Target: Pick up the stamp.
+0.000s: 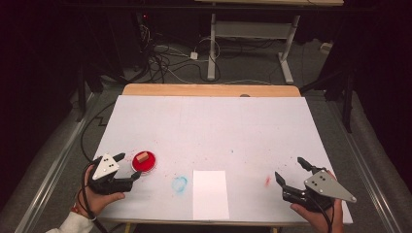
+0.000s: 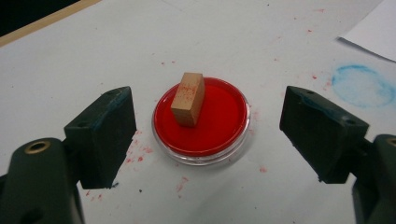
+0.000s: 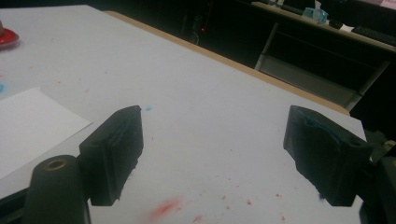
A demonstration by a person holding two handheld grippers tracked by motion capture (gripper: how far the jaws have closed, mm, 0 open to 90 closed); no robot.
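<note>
From the high view, a red ink dish is seen near the front left corner of the white table cover, with a small wooden block standing in it. The left gripper is parked just beside the dish on its left, jaws spread wide around nothing, not touching the dish as far as can be told. A white sheet of paper is laid to the right of the dish, and a blue ring smudge is left between the two. The right gripper is held well apart from the dish, way over on the right, also released and empty.

In the left gripper view, the dish is framed right between the two black jaws, slightly ahead of them, with clear gaps on both sides. The block is stood on end in the red ink, a bit left of the dish's centre, speckled red on top. The blue smudge is spotted off to the dish's right.

In the right gripper view, the jaws are seen wide open over bare cover, and the dish is just caught far off at the top left edge. The paper lies nearer than the dish, at the left.
</note>
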